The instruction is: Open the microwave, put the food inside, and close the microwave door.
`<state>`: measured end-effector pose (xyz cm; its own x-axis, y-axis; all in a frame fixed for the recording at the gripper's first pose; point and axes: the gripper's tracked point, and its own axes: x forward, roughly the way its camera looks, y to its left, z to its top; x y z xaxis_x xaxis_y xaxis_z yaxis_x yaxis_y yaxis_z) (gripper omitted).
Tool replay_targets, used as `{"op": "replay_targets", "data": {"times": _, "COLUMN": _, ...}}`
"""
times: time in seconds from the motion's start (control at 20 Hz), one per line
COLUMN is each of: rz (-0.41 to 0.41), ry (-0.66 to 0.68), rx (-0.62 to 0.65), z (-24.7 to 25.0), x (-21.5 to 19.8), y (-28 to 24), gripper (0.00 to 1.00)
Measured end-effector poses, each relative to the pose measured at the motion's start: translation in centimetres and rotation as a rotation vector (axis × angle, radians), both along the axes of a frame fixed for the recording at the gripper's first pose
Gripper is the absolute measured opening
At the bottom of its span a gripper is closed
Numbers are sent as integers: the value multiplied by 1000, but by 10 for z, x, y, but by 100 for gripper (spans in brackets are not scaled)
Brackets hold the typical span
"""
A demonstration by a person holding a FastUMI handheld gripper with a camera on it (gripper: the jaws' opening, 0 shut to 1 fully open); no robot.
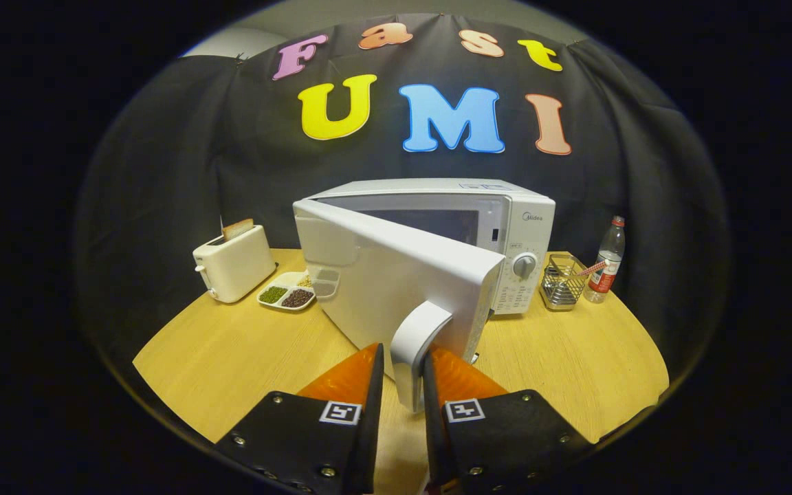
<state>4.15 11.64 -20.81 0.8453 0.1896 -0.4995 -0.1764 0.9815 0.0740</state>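
A white microwave (506, 227) stands on the wooden table (231, 350) with its door (396, 275) swung partly open toward me. The door's curved white handle (415, 350) sits between my fingers, and my gripper (404, 375) is shut on it, one finger on each side. Through the gap above the door I see part of the dark cavity. A white divided tray of food (288, 293), holding green and dark beans, lies on the table left of the door, partly hidden behind it.
A white toaster (234, 262) with a slice of bread stands at the left, beside the tray. Right of the microwave are a wire basket (562, 282) and a plastic bottle (607, 260). The table's rounded front edge lies close below my fingers.
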Motion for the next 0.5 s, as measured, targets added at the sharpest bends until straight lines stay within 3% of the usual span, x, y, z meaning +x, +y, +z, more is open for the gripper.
{"op": "replay_targets", "data": {"times": 0.2, "rz": 44, "ry": 0, "rx": -16, "z": 3, "x": -19, "y": 25, "gripper": 41}}
{"op": "replay_targets", "data": {"times": 0.5, "rz": 52, "ry": -14, "rx": -21, "z": 5, "x": -45, "y": 58, "gripper": 41}}
